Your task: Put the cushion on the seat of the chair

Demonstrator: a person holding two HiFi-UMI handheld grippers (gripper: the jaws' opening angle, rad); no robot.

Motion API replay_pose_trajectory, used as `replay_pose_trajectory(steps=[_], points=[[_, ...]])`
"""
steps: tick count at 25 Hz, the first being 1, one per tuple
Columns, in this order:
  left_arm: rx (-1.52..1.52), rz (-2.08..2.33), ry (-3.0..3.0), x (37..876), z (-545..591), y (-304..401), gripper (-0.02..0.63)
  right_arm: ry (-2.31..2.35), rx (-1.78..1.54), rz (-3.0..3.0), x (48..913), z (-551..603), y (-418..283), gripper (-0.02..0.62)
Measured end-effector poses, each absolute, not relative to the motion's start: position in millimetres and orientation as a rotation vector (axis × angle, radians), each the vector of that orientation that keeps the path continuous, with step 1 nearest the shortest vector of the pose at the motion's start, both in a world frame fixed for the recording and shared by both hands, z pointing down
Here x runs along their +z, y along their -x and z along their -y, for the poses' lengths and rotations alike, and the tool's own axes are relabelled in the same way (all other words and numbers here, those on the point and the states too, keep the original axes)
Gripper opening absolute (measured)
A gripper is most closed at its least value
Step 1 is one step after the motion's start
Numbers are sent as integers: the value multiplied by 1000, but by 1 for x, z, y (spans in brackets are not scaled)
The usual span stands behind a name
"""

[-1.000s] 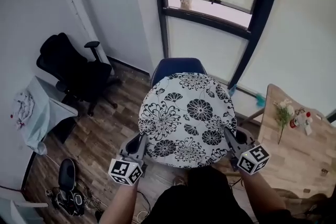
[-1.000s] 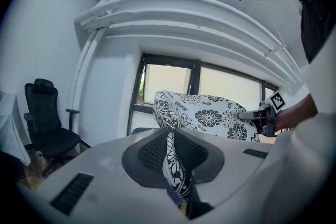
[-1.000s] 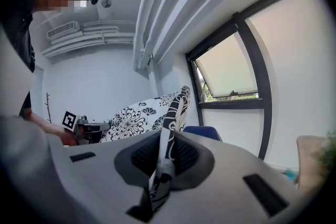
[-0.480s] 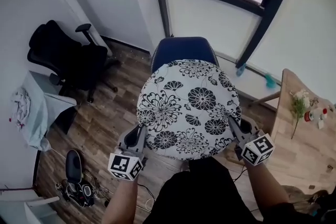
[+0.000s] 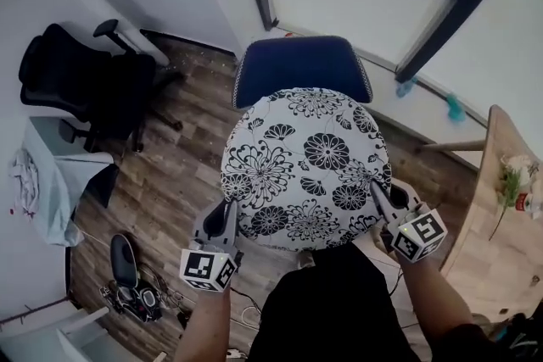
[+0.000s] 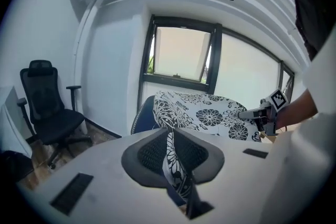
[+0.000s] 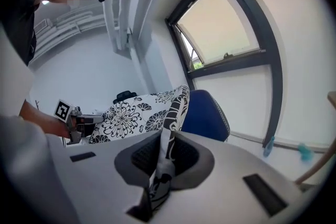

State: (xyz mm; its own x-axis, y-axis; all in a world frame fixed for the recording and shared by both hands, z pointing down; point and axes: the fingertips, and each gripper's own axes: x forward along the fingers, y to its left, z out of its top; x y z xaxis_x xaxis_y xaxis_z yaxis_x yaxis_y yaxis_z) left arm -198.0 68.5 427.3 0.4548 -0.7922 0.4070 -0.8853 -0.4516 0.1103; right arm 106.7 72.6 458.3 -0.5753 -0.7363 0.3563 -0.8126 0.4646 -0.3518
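Cushion (image 5: 301, 165) over chair (image 5: 301, 64), seat hidden

1. One cushion (image 5: 301, 169), flowered black on white.
2. Two chairs: one blue chair (image 5: 301, 68) and one black office chair (image 5: 81, 85).
3. Two tongs: the left tongs (image 5: 227, 214) and the right tongs (image 5: 377, 195), one per hand.
4. One wooden desk (image 5: 509, 267), at the right edge.

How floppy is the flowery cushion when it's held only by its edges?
Probably not very floppy: the cushion spans between the left gripper and right gripper without sagging much, so it looks firmly padded. Its edge pinches thin in the jaws, so it's likely soft and squashy there. Two small edge grips carry it, so it's probably light.
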Motion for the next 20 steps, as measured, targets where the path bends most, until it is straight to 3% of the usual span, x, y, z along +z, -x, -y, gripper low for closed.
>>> replay_pose_trajectory(steps=[7, 20], points=[[487, 1342, -2374, 424, -62, 204, 28, -1404, 862, 2446, 451, -80, -107, 38], [416, 1247, -2319, 439, -45, 209, 29, -1305, 737, 2321, 435, -79, -90, 38]])
